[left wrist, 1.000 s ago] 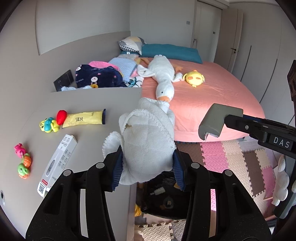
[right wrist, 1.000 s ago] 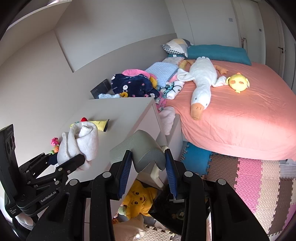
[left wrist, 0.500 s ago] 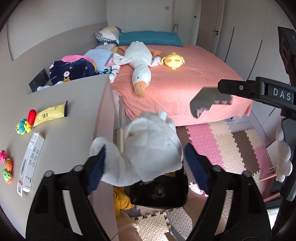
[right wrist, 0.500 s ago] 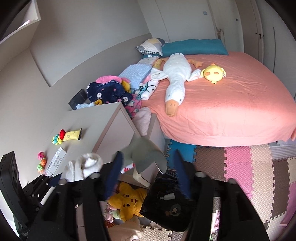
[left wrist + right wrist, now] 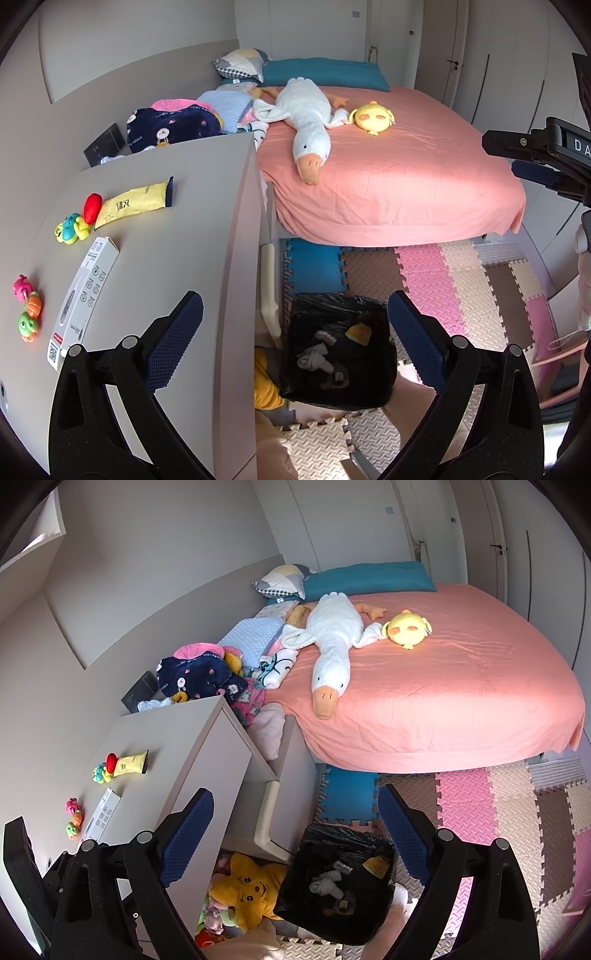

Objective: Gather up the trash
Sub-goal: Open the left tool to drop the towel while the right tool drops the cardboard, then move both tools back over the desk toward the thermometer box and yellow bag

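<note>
A bin with a black liner (image 5: 321, 303) stands on the foam floor beside the grey cabinet, directly below both grippers. Inside it lie a crumpled white wad (image 5: 314, 357), a yellow scrap (image 5: 360, 332) and a small dark grey piece (image 5: 335, 380). My left gripper (image 5: 295, 314) hangs above the bin, open, with nothing between its blue pads. My right gripper (image 5: 295, 805) is open and empty too, over the same bin (image 5: 332, 834), where the white wad (image 5: 325, 882) shows again. Part of the right gripper's fingers (image 5: 535, 158) reaches in at the right edge of the left wrist view.
On the cabinet top (image 5: 192, 229) lie a yellow packet (image 5: 136, 201), a white box (image 5: 83, 295) and small colourful toys (image 5: 74, 225). A yellow plush (image 5: 247, 886) sits under the cabinet. Behind is a pink bed (image 5: 406, 177) with a goose plush (image 5: 306, 122).
Both grippers opened wide. The white wad left the left gripper and the grey piece left the right one; both fell away and the wad now lies in the bin.
</note>
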